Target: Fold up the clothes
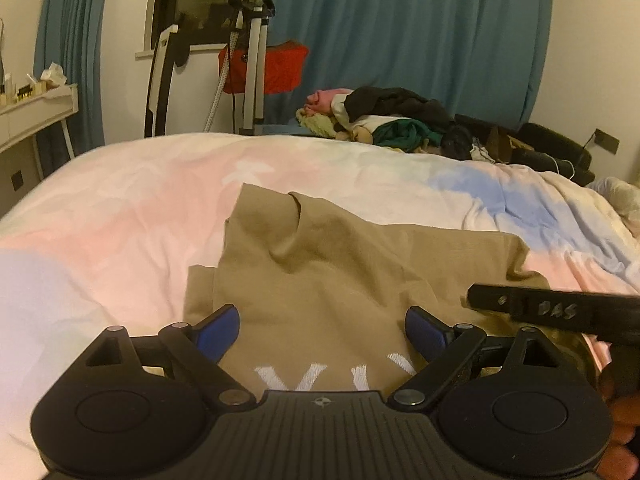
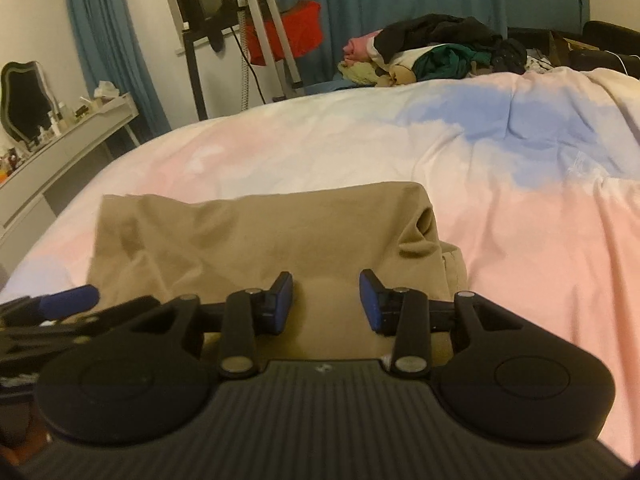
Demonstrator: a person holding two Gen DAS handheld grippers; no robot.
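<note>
Hovering over the tan garment (image 1: pixel 320 272) on the bed (image 1: pixel 120 208), I see my left claw (image 1: pixel 322 334) spread wide and my right claw (image 2: pixel 326 302) partly apart, neither gripping.

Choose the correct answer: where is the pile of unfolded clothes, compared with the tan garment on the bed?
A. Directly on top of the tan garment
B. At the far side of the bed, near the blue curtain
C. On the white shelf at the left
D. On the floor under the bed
B: the pile of clothes lies at the far side of the bed, before the blue curtain, well beyond the tan garment.
</note>
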